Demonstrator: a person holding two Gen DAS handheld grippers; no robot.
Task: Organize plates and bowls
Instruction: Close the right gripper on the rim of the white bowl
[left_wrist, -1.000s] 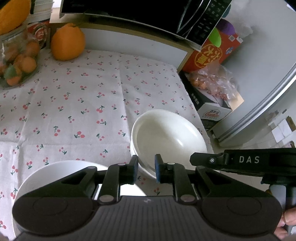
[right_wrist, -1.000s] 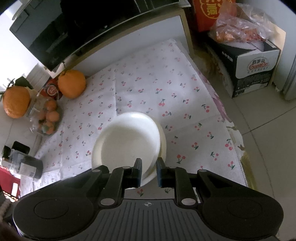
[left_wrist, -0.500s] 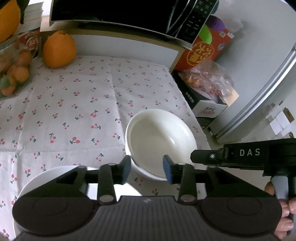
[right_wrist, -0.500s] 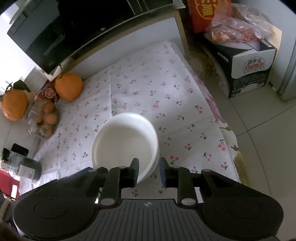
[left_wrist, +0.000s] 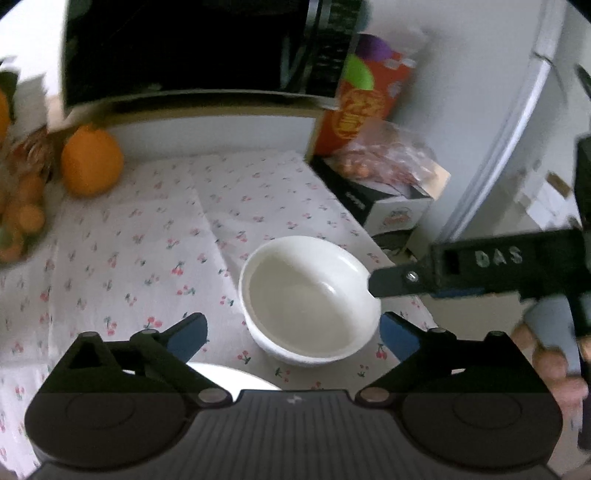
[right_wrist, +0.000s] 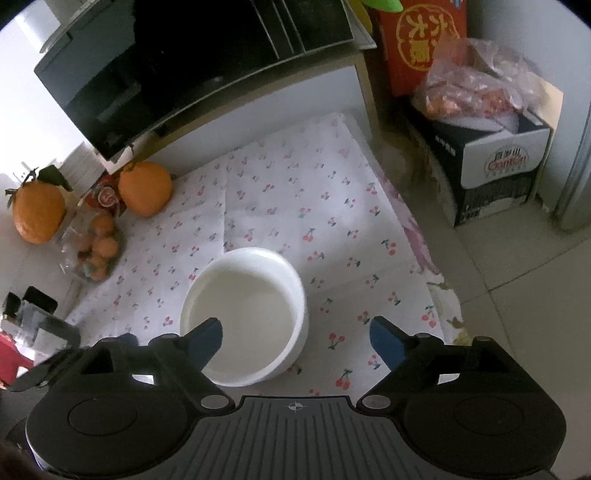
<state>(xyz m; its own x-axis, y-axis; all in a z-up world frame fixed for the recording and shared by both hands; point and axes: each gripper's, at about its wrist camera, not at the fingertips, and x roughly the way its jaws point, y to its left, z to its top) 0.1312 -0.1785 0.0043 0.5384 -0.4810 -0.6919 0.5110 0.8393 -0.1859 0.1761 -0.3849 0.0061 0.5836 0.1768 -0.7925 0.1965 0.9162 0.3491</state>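
Along the tablecloth's (right_wrist: 295, 192) far-left edge we see oranges (right_wrist: 144, 188) | near its right edge, white bowl (left_wrist: 310, 299) lies between our opening left gripper (left_wrist: 293, 334) jaws, untouched | right gripper (right_wrist: 295, 336) also opening, empty.

The far and middle stretch of the table (right_wrist: 295, 192) lies bare, open for a pass. The white bowl (right_wrist: 243, 314) blocks the near middle, and a white plate (left_wrist: 229, 373) sits just nearer on the left. Two large oranges (right_wrist: 144, 188) and a bag of small fruit (right_wrist: 96, 251) crowd the far left. A black microwave (right_wrist: 184, 66) overhangs the far edge, and boxes (right_wrist: 495, 162) stand off the right side.
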